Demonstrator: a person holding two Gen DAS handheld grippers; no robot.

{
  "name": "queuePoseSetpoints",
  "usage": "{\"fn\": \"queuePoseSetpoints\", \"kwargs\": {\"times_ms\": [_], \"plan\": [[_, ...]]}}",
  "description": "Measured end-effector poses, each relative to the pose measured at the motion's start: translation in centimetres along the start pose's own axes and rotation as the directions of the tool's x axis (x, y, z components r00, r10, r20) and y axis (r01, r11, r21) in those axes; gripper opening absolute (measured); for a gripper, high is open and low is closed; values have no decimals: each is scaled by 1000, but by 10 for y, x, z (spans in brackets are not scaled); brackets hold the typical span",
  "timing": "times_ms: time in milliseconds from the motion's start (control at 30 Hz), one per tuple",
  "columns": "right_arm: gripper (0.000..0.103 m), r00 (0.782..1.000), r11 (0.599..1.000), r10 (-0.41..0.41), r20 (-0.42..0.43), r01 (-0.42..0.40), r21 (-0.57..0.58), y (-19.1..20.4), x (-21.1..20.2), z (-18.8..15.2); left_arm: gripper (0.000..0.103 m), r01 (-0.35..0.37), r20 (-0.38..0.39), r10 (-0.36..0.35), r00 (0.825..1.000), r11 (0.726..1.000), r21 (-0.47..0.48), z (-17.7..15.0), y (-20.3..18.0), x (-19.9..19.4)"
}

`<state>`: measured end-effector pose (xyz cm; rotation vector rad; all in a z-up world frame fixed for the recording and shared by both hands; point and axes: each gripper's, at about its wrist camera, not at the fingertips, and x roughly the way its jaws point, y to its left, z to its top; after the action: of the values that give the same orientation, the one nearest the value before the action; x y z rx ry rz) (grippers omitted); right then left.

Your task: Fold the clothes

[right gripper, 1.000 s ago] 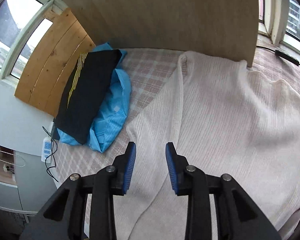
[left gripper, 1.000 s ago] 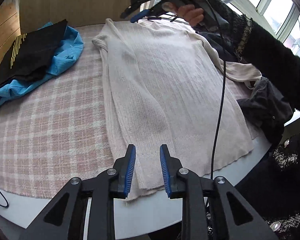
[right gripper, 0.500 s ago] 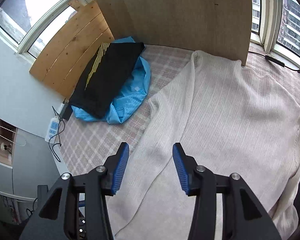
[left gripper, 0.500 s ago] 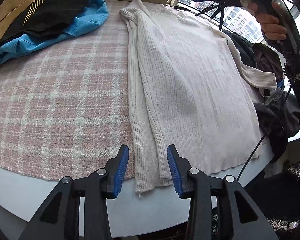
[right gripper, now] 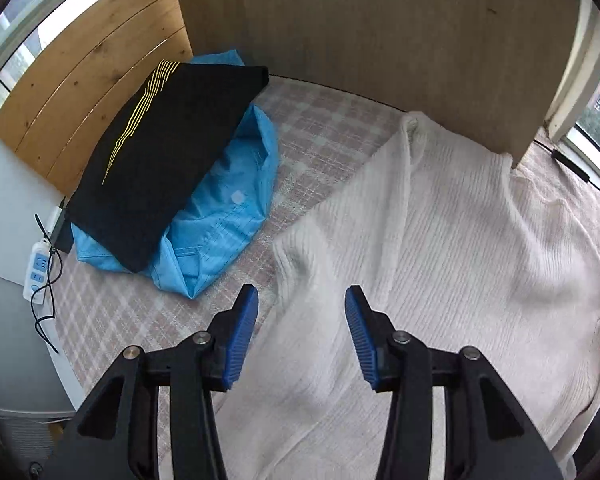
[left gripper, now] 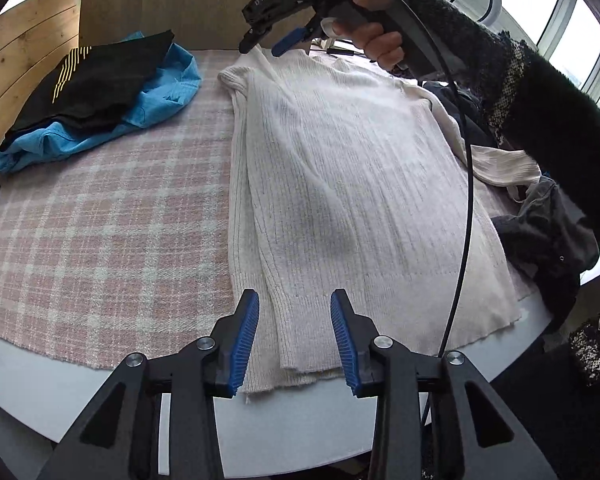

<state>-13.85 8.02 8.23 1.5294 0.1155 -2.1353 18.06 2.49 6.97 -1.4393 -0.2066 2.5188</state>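
Hovering half-open and empty, the left gripper (left gripper: 294, 334), jaws closing, straddles the near hem of the cream sweater (left gripper: 340, 168), lying lengthwise near-to-far; the right gripper (right gripper: 300, 334), parted and empty, nears its far shoulder.

We see a cream rib-knit sweater (left gripper: 340, 168), soft and matt, on a pink-and-white checked woven cloth (left gripper: 100, 220) (coarse, nubbly); the smooth blue shirt (right gripper: 224, 220) shows a faint sheen, beside bare wooden boards (right gripper: 96, 64) with visible grain
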Motion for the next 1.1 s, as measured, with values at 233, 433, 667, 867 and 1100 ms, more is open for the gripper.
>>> {"fn": "queuePoseSetpoints", "kwargs": {"times_ms": [233,433,667,867,1100], "plan": [[32,994,978,96,-45,-86,193,-58,13,-44,34,43,24,-43,999,998,-34,46,26,12],[33,986,975,159,-41,-150,163,-44,24,-61,34,138,52,-132,990,980,-143,134,84,51],[33,981,968,192,-20,-186,168,-44,26,-67,34,173,2,-179,984,948,-267,195,121,129],[33,980,971,200,-14,-197,134,-42,27,-68,30,214,-13,-228,974,933,-290,214,124,158],[4,973,961,228,22,-228,159,-51,22,-69,6,186,-9,-193,981,956,-226,221,112,153]]}}
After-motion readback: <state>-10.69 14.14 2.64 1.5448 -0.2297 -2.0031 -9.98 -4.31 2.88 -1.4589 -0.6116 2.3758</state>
